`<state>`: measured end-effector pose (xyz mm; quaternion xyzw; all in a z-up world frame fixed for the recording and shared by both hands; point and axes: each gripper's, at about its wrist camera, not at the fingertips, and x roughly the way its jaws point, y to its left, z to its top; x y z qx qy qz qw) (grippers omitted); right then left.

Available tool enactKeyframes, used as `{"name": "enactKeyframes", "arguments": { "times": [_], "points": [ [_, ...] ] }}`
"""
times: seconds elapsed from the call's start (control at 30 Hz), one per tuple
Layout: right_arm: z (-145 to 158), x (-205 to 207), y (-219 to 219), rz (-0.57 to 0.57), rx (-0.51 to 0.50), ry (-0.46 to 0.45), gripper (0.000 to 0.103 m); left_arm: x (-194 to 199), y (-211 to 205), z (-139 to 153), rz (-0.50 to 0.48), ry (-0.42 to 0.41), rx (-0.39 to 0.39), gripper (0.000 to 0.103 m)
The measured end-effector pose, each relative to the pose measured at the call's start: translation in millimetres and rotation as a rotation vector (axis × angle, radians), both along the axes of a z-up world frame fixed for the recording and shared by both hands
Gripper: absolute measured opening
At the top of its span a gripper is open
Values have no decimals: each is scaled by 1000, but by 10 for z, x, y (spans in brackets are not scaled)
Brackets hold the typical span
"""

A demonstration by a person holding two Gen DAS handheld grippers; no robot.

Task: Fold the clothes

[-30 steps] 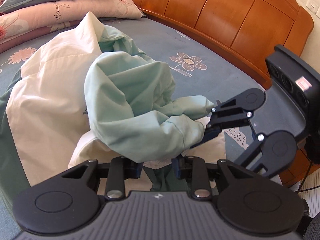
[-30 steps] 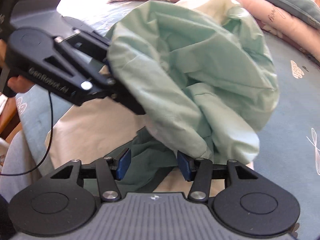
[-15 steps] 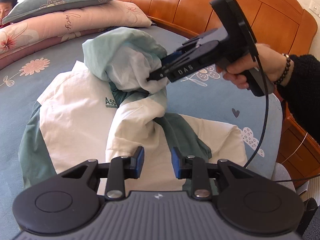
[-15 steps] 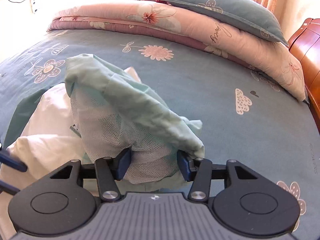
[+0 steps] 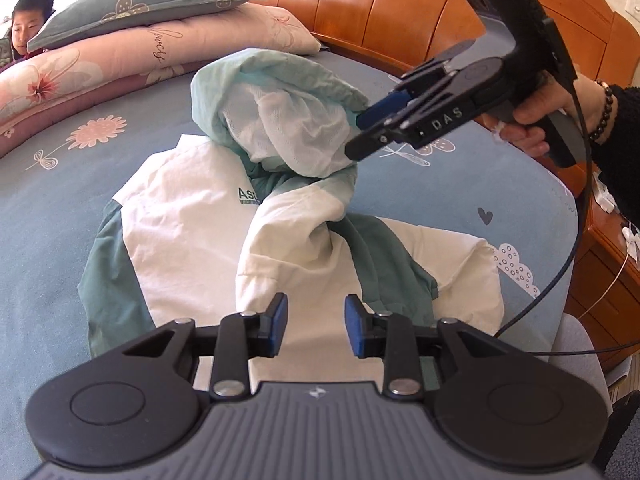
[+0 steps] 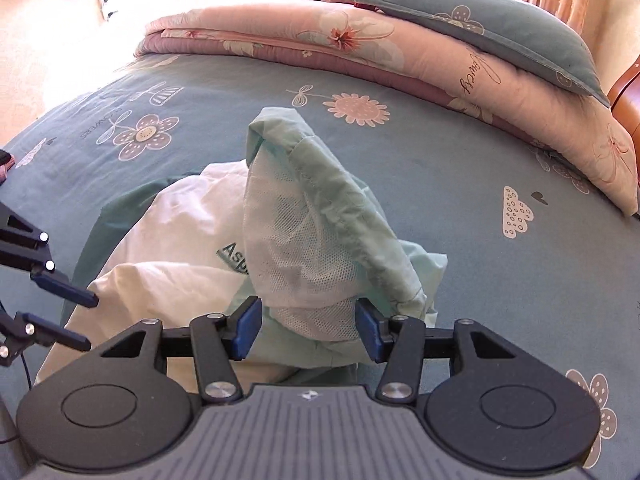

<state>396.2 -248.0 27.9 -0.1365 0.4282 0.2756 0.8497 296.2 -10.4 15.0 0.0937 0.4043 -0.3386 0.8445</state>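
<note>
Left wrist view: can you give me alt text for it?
The right tool grips the mesh-lined hood of a white and green jacket, lifting it off a blue floral bed. The left tool, empty, is opening above the jacket's hem.

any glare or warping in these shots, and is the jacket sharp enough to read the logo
Right wrist view: window light blows out the far wall top left, and the bed bulges with fisheye curve. Left wrist view: evenly lit, headboard bowed by the lens. The jacket is sharp in both, but its logo is partly covered by folds, so only the first letters read.
</note>
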Motion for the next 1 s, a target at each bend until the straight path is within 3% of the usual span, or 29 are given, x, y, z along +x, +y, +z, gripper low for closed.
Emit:
{"name": "enactKeyframes", "arguments": {
  "times": [0.2, 0.4, 0.6, 0.83, 1.0],
  "points": [
    [-72, -523, -34, 40, -26, 105, 56, -130, -84, -53, 23, -14, 70, 36],
    [-86, -904, -89, 65, -42, 119, 56, -195, -19, -252, 93, 6, 85, 37],
    [-80, -1119, -145, 77, -35, 116, 56, -159, 41, -573, 147, 130, 27, 40],
    [-114, -1165, -201, 60, -32, 118, 56, -457, -566, -560, -89, 127, -65, 41],
    [-128, -1132, -391, -1, -22, 124, 56, -496, -726, -412, -113, 56, -46, 42]
  ]
}}
